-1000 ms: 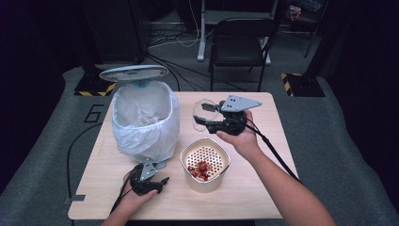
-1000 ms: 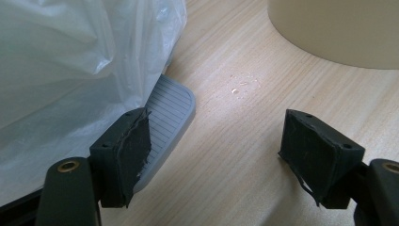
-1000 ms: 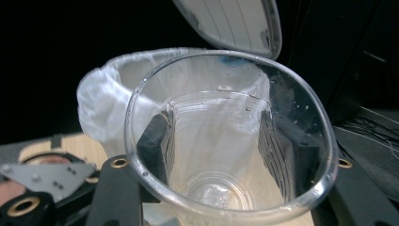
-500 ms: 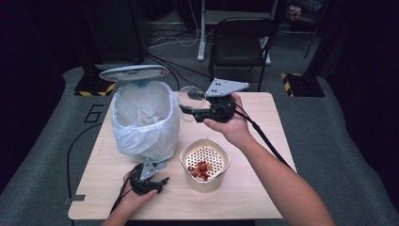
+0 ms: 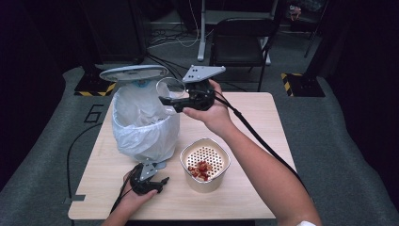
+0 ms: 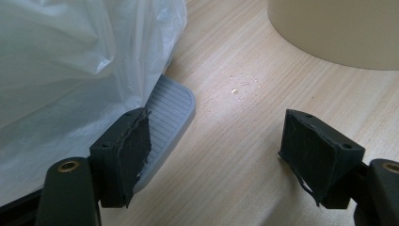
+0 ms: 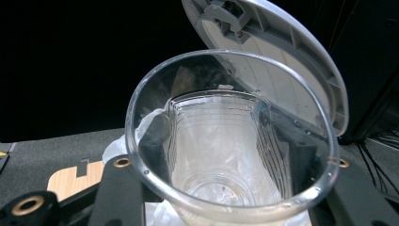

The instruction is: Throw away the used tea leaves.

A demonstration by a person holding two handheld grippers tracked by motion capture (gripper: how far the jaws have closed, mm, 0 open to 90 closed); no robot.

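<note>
High view: your right gripper (image 5: 165,100) carried a clear plastic cup (image 5: 170,88) tilted over the open mouth of the pedal bin (image 5: 143,122), whose lid (image 5: 133,72) stood raised. Your left gripper (image 5: 162,180) rested low at the bin's foot, near the beige strainer pot (image 5: 205,165) of red scraps on the table (image 5: 263,141).

Left gripper view: your left gripper's jaws were spread wide, holding nothing; one pad (image 6: 136,141) lay over the grey foot pedal (image 6: 171,106), beside the white bin liner (image 6: 70,70).

Right gripper view: the cup (image 7: 230,141) sat pinched between your right gripper's jaws, one at each side of its wall just under the rim, its mouth facing the camera and the lid (image 7: 282,61) behind it. It looked nearly empty, hence light. Judged as thin and smooth, its wall would flex or slip under a hard squeeze; the stiffer band below the rim was the sound place to hold.
</note>
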